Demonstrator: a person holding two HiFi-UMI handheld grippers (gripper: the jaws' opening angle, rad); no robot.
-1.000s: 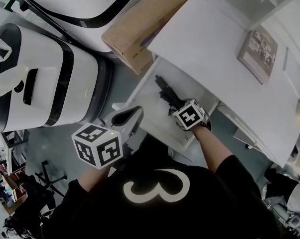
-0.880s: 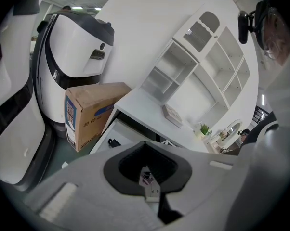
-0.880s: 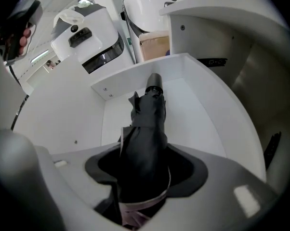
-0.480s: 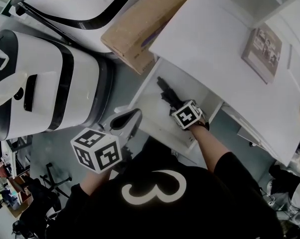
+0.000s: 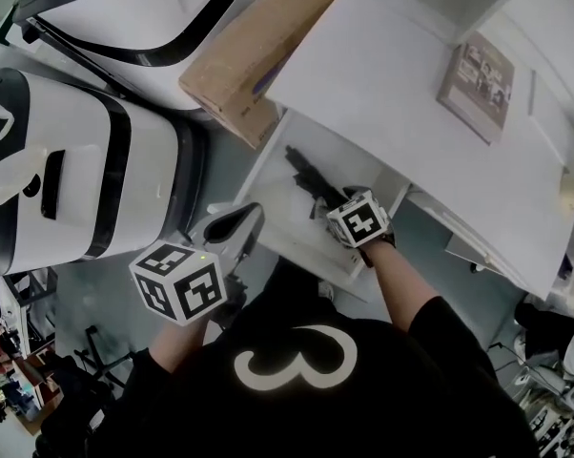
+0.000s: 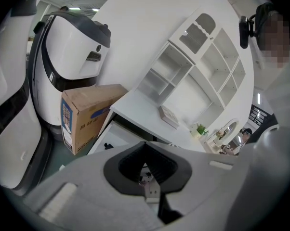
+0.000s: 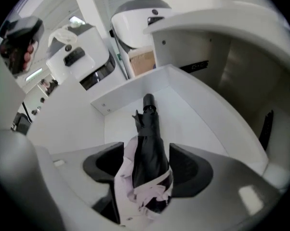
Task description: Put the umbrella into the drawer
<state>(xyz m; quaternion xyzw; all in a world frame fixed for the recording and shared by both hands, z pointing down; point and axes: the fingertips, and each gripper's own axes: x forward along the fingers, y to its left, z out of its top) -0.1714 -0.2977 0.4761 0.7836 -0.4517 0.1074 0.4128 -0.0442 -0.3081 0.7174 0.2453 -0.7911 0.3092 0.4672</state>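
A folded black umbrella (image 7: 147, 143) with a pale lining lies inside the open white drawer (image 7: 193, 114), its tip pointing toward the far corner. My right gripper (image 7: 147, 161) straddles its near end. The jaws are opening, and a gap shows beside the right pad. From the head view, the umbrella (image 5: 304, 175) rests in the drawer (image 5: 273, 208) under the desk, with the right gripper (image 5: 333, 204) over it. My left gripper (image 5: 232, 229) hangs shut and empty outside the drawer's near left corner, and in its own view the left gripper (image 6: 145, 146) has its pads meeting.
A cardboard box (image 5: 235, 74) stands on the floor left of the desk top (image 5: 392, 84), which carries a book (image 5: 478, 72). Large white-and-black machines (image 5: 77, 179) fill the left side. White shelving (image 6: 198, 66) rises behind the desk.
The right gripper's marker cube has rolled slightly above the umbrella, staying at the same spot in the drawer. The left gripper has kept still.
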